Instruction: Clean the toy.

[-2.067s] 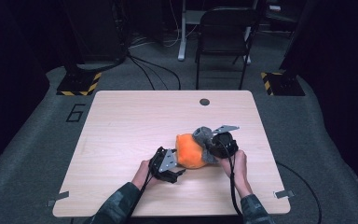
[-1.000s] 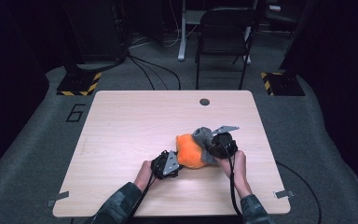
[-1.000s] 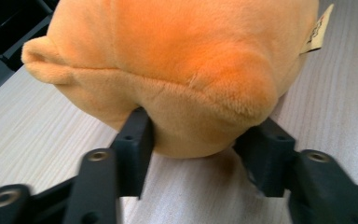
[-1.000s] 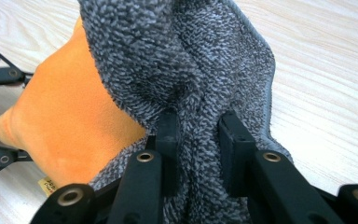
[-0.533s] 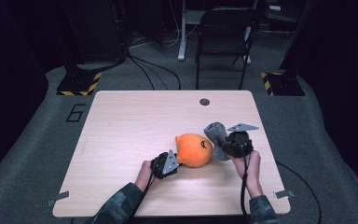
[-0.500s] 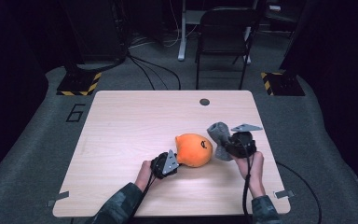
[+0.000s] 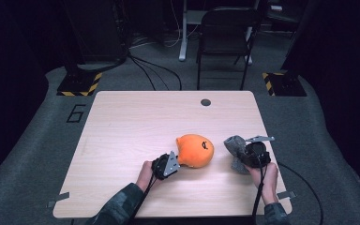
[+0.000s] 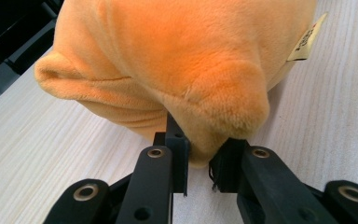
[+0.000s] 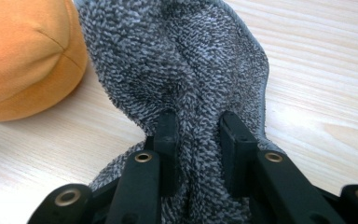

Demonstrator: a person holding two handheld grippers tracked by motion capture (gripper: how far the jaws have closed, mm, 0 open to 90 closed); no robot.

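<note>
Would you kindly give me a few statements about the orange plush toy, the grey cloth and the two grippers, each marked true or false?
1. The left gripper pinches a fold of the orange plush toy. True.
2. The right gripper is shut on nothing. False: its jaws clamp the grey cloth.
3. The grey cloth lies draped over the orange plush toy. False: in the high view it sits to the toy's right, apart from it.
4. A fabric tag shows on the toy. True.
5. The toy sits on the chair. False: it rests on the wooden table.
</note>
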